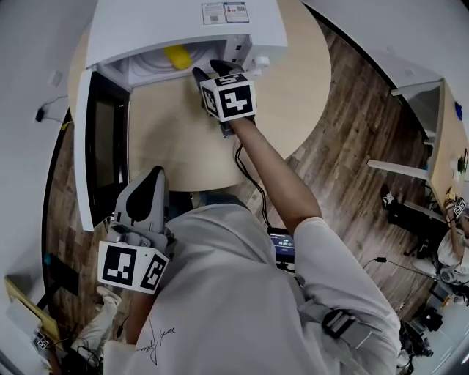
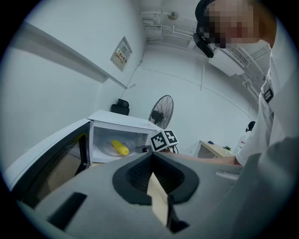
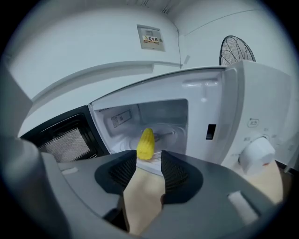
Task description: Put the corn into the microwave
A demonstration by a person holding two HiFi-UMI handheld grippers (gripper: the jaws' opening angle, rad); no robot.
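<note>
Right gripper, bottom centre of its own view: jaws apart, nothing between them. Corn lies just past the tips on the turntable, inside the open microwave. Left gripper is closed, empty and held well back. Corn is likely light, stiff and prone to rolling. If regripping, pinch mid-cob across its width.

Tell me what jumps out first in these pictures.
A yellow corn cob lies inside the white microwave on the round table, its door swung wide open to the left. The right gripper sits just outside the opening, fingers apart and empty.
</note>
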